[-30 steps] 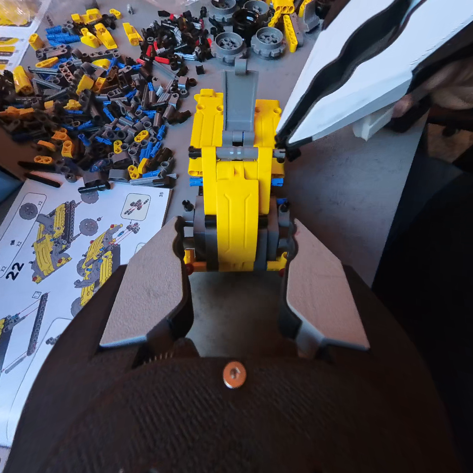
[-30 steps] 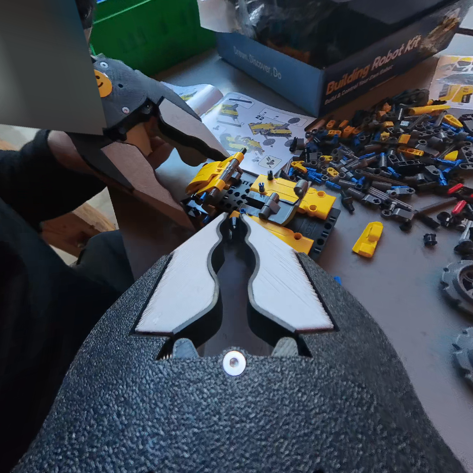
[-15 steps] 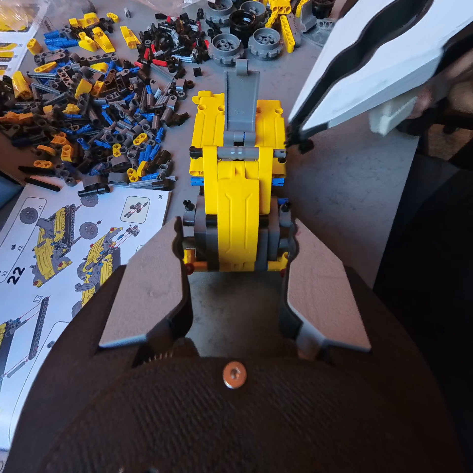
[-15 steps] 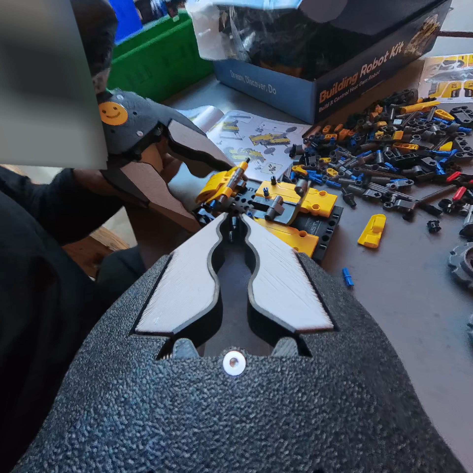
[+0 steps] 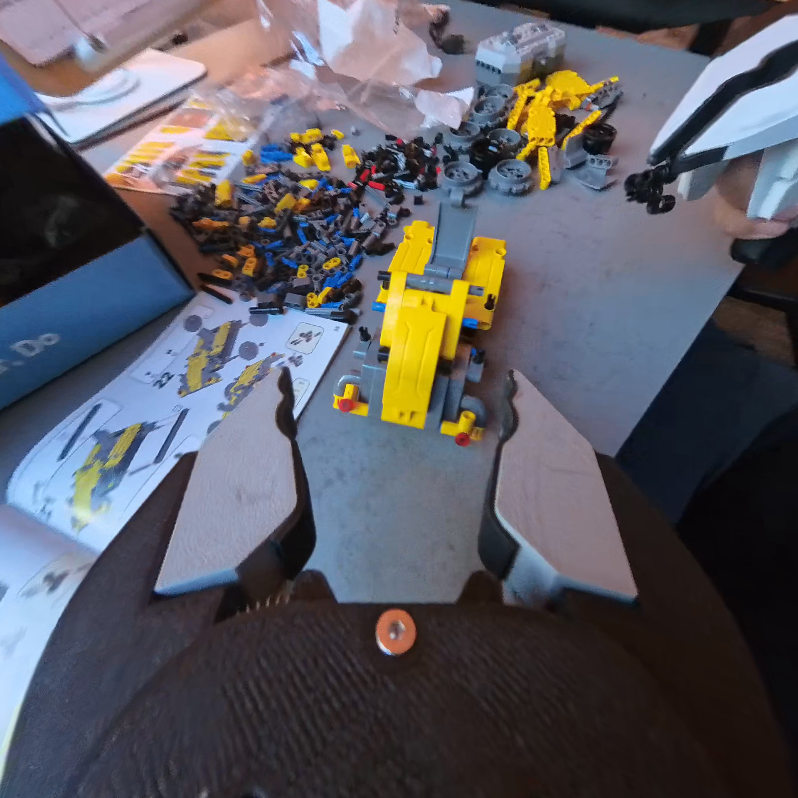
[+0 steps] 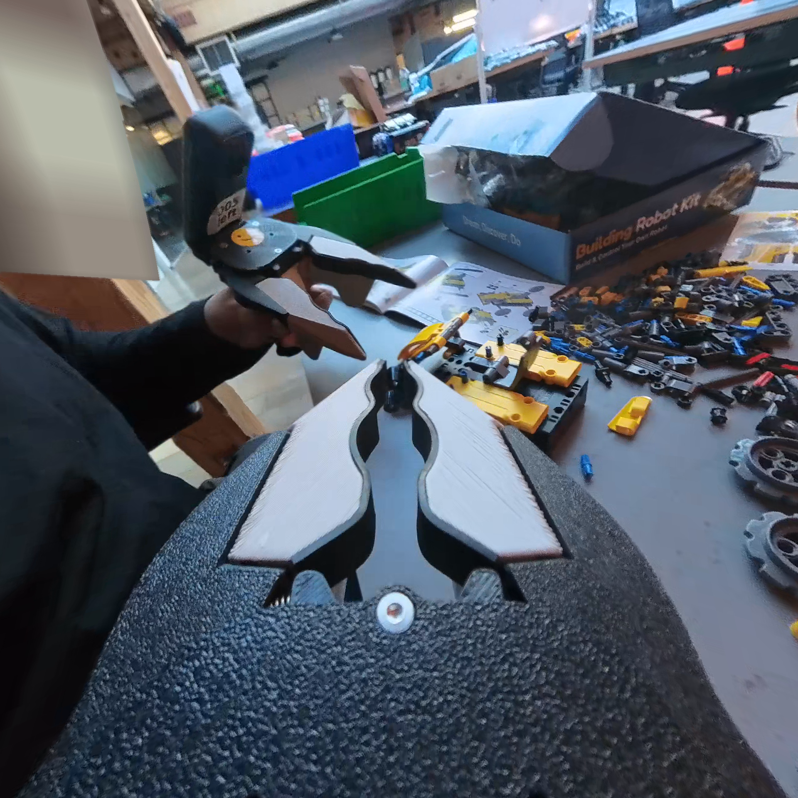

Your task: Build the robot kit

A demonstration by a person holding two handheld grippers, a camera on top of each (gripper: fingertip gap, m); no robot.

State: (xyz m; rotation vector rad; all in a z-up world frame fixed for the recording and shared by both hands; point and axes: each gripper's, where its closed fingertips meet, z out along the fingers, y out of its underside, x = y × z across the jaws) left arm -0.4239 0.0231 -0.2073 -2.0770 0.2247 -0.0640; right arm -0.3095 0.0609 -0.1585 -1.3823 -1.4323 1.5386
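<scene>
Room: workshop with shelving and benches behind; a green bin (image 6: pixel 367 203) stands beyond the work surface.
Surface: grey table (image 5: pixel 583 302), dull and scuffed.
Yellow model (image 5: pixel 423 345): partly built vehicle body, resting on the table near its front edge, grey flap lying flat at the far end.
Build state: body panels and a grey-black base are joined. No wheels are fitted; the grey wheels (image 5: pixel 488 147) lie loose at the far side.
Unused stock: a large loose parts pile (image 5: pixel 293 242) just left of the model, and a second yellow sub-assembly (image 5: pixel 548 103) beside the wheels.
Left gripper (image 5: pixel 397 378): jaws spread wide and empty, the tips just short of the model's near end and clear of it.
Right gripper (image 6: pixel 395 367): jaws nearly closed, pinching a small black connector (image 6: pixel 394 388) at the tips, lifted off the table, right of the model.
Left boundary: instruction booklet (image 5: pixel 172 388) lying open, with the blue box (image 5: pixel 86 302) behind it.
Right boundary: the table edge runs close to the model; open floor lies beyond.
Far boundary: clear plastic bags (image 5: pixel 367 56).
Open room: bare table between the model and the right edge, and in front of the left gripper.
</scene>
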